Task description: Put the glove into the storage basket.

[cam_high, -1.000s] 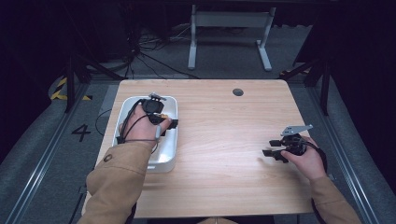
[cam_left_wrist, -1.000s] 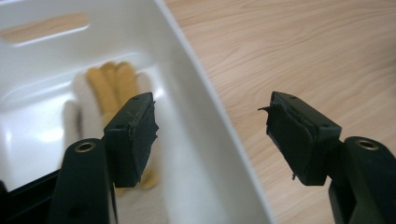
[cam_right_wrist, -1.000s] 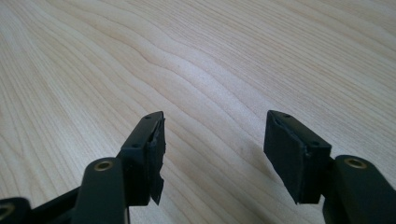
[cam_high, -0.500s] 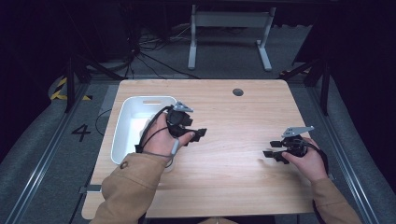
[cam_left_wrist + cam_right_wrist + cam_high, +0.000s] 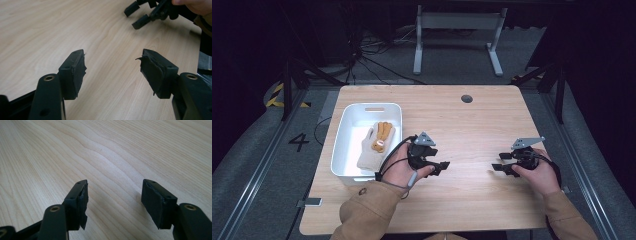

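A white knitted glove with orange fingertips lies in the white bin at the table's left. My left gripper rests just right of the bin, low over the bare wood and pointing right. Its jaws stand open with nothing between them. My right gripper sits near the table's right edge, pointing left, open and empty. The left gripper view also shows that right gripper farther off, facing mine.
The wooden table has a small dark cable hole at its far side. Beyond the table stand a grey metal frame and loose cables on the floor.
My left hand came out of the bin and moved right and down to the table's middle, empty. The glove now lies uncovered in the bin. The right hand stayed put.
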A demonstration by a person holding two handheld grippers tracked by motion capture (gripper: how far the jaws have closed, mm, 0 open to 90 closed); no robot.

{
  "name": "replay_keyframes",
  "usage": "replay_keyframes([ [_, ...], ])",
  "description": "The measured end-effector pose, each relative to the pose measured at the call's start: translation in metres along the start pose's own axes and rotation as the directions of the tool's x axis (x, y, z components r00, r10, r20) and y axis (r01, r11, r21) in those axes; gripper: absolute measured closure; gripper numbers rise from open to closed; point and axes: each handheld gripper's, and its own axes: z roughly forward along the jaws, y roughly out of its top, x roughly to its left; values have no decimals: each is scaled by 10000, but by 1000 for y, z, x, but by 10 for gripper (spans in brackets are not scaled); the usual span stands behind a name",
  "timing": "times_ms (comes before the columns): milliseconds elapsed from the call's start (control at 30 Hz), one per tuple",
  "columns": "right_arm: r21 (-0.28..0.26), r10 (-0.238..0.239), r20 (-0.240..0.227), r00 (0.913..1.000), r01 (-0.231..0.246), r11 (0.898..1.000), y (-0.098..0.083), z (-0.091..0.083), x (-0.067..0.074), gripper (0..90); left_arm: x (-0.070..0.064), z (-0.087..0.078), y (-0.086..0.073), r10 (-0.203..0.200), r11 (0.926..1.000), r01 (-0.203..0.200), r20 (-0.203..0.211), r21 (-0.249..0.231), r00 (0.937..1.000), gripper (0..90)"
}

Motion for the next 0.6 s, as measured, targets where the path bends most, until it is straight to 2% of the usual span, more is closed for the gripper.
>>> replay_keyframes([
  [133,20,-63,-59,10000,63,10000,0,3,2,382,-4,15,-10,30,9999,-34,270,142,9996,372],
  [267,-103,-172,-55,9998,171,9998,0,4,3,382,-5,24,-15,56,9994,-65,256,353,9997,370],
  [333,-173,-204,-51,9998,203,9996,1,4,3,383,-6,29,-19,59,9992,-74,379,396,9993,370],
  [500,-315,-275,-61,9996,273,9991,1,3,4,383,-8,44,-30,406,9973,-436,509,592,9979,370],
  [600,-372,-321,-37,9995,319,9988,2,3,4,383,-8,53,-37,625,9936,-674,564,903,9964,368],
])
